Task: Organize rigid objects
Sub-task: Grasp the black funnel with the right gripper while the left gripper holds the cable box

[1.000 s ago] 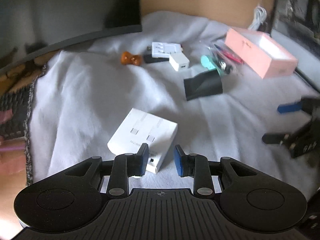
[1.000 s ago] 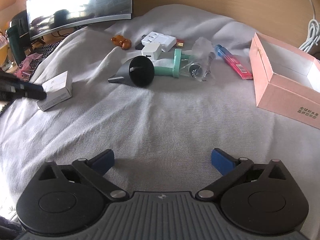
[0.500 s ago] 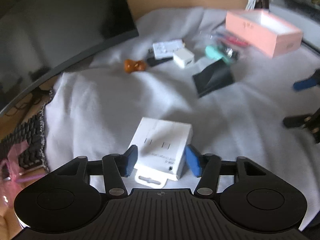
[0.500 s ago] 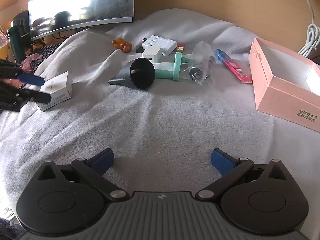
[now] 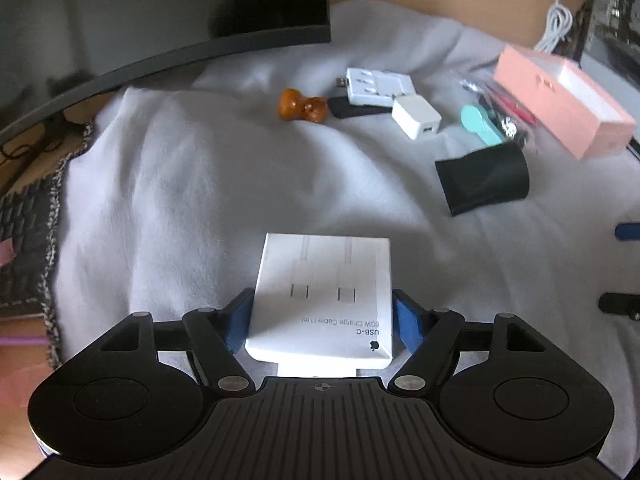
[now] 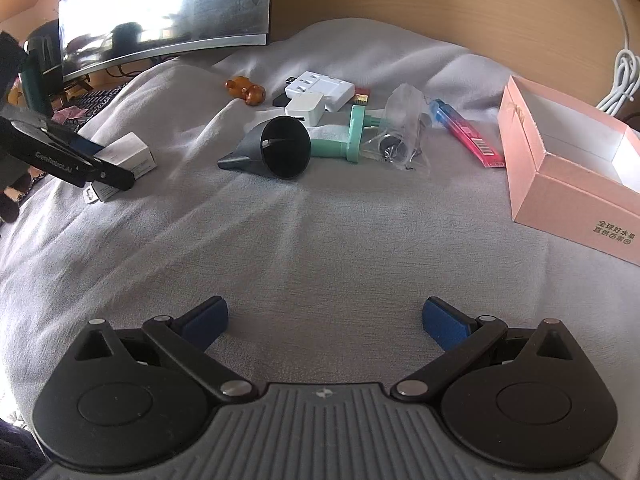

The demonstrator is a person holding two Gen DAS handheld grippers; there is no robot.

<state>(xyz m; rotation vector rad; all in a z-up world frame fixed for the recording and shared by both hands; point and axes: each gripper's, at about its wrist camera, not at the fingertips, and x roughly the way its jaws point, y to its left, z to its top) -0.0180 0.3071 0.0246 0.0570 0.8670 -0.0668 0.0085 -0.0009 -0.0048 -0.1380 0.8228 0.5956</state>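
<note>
The white cable box [image 5: 324, 300] lies flat on the grey cloth [image 5: 180, 200], sitting right between the left claw's [image 5: 324, 320] blue pads. Those jaws have just been opening and now stand wide, gripping nothing. The right claw [image 6: 325, 318] hangs wide open and empty too.

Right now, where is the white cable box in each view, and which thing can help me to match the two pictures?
Left wrist view: the white cable box lies at bottom centre, between the open fingers of the left gripper.
Right wrist view: the box is at the far left, partly behind the left gripper.
Shared landmark: the black funnel, right of the box in both.
</note>
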